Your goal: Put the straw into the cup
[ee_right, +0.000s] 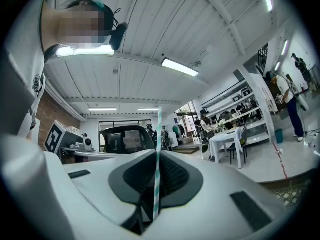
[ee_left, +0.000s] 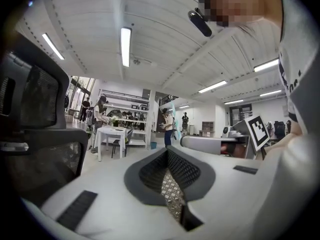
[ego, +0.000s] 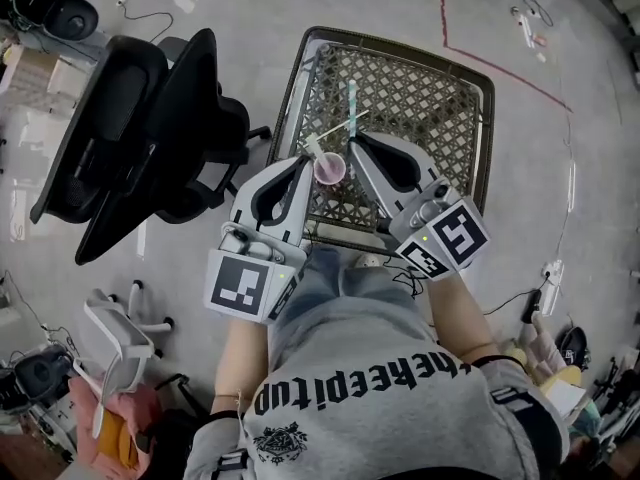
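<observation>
1. The black office chair [ego: 150, 118] crowds the left edge of the lattice table [ego: 470, 118], so my left gripper [ego: 305, 163] has little room outward.
2. The pink cup [ego: 330, 170] stands between my grippers, close to both, blocking any inward swing.
3. The straw [ego: 352, 103] clamped in my right gripper [ego: 356, 140] juts ahead over the lattice.
4. The table's right half lies open to pass over.
</observation>
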A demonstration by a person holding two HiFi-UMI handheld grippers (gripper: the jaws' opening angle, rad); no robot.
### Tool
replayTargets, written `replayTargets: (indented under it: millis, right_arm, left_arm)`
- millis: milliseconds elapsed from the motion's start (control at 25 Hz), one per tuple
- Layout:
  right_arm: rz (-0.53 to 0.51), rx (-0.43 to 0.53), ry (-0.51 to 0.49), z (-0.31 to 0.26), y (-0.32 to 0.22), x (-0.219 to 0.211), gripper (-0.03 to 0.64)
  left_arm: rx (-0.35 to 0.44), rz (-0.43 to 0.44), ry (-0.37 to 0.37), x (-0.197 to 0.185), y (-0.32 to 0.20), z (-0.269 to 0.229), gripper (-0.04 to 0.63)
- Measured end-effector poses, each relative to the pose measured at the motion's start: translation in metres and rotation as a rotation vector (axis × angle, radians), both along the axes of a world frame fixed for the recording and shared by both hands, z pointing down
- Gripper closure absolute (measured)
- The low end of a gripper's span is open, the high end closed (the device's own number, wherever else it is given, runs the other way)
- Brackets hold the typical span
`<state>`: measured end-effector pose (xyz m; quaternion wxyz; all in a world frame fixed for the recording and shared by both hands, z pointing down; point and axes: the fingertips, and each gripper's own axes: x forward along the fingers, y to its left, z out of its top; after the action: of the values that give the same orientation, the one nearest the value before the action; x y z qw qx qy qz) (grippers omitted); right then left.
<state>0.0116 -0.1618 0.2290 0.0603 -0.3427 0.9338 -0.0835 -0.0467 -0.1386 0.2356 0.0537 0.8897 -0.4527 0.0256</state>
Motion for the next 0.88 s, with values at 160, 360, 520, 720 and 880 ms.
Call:
replayTargets:
  millis: [160,360,520,720,880]
  right_arm:
    - [0.038,-0.013,0.002,0.008,-0.014,-0.008,0.572]
    - [0.087,-0.026,0.008,0.017,-0.027,-0.014,0.571]
    - [0.131,-0.046,0.000,0.031,-0.032,-0.015,0.572]
    - [0.182,-0.069,-0.003,0.051,-0.042,-0.014,0.572]
    - [0.212,-0.090,0.002,0.066,-0.045,-0.013,0.572]
  left_arm:
    - [-0.013,0.033,0.004,-0.009,-0.012,0.007,0.571]
    - [-0.033,0.076,0.005,-0.018,-0.025,0.013,0.571]
    - [-0.055,0.121,0.017,-0.018,-0.030,0.024,0.571]
    - [-0.095,0.166,0.001,-0.017,-0.037,0.043,0.571]
    - [-0.147,0.202,-0.021,-0.014,-0.037,0.058,0.571]
